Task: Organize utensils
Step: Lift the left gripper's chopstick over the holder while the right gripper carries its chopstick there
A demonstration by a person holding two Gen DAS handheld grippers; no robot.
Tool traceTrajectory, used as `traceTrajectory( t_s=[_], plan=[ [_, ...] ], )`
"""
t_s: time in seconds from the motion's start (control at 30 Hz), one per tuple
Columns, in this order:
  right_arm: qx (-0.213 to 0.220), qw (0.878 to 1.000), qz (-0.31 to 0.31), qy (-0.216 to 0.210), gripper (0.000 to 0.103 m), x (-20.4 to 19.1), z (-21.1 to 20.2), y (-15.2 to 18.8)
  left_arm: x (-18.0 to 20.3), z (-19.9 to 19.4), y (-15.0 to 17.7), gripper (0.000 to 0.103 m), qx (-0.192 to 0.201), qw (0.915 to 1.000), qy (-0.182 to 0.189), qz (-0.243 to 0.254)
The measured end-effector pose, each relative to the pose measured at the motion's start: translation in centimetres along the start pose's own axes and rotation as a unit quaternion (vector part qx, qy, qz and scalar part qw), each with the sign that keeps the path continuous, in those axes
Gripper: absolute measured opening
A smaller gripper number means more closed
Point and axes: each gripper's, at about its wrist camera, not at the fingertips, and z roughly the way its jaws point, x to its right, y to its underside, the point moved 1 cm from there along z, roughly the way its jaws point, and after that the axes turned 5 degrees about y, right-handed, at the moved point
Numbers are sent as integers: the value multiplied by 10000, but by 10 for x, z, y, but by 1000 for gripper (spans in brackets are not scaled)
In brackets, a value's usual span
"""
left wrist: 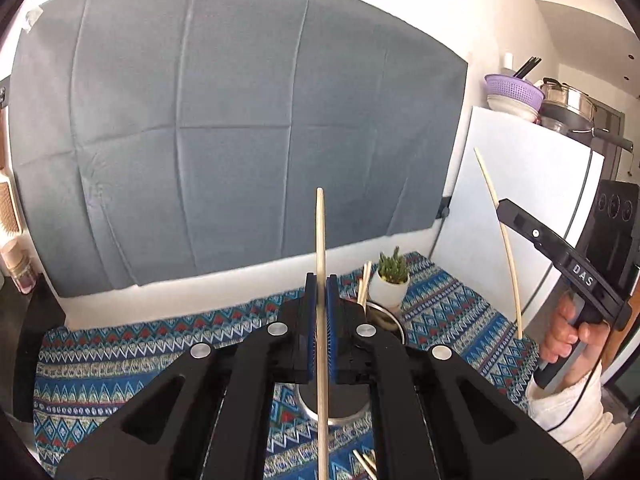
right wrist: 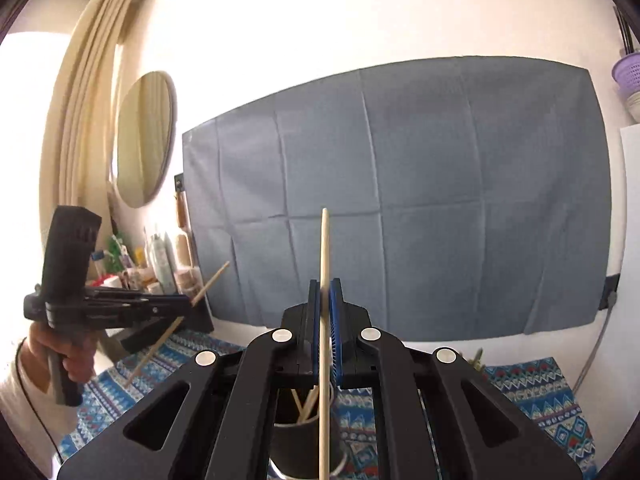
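A wooden chopstick (left wrist: pixel 320 240) stands upright, clamped between the blue pads of the left gripper (left wrist: pixel 321 300), above a metal holder (left wrist: pixel 340 404) on the patterned tablecloth (left wrist: pixel 120 364). The right gripper (right wrist: pixel 326 308) pinches another chopstick (right wrist: pixel 325 264) over a dark cup (right wrist: pixel 304 436) holding more sticks.

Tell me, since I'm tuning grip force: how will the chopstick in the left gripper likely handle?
The chopstick looks thin, straight and wooden, so probably light and stiff. It is pinched mid-length between the left gripper pads, so it may pivot if bumped. Being slender, it would likely roll once dropped.
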Motion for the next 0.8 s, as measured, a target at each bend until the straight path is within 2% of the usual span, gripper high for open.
traceTrajectory(
  t_s=[0.17,0.2,0.27,0.3,0.43,0.57,0.8],
  plan=[
    [606,9957,104,-689,5,-9,12,-6,-2,13,-16,5,612,9981,40,-87],
    [755,9930,154,-900,5,-11,13,-6,-2,16,-17,5,722,9973,126,-85],
    [927,9897,235,-1062,5,-12,20,-7,2,20,-18,5,960,9947,351,-48],
    [962,9891,277,-1081,5,-13,24,-7,4,23,-18,5,1049,9938,353,-71],
    [961,9885,510,-1054,5,-9,46,-2,7,35,-17,5,1458,9864,740,-142],
    [895,9864,830,-1104,5,-4,71,11,7,43,-8,5,2028,9749,901,-191],
    [907,9848,1149,-933,5,4,90,38,0,59,14,5,2480,9616,1108,-384]
  ],
)
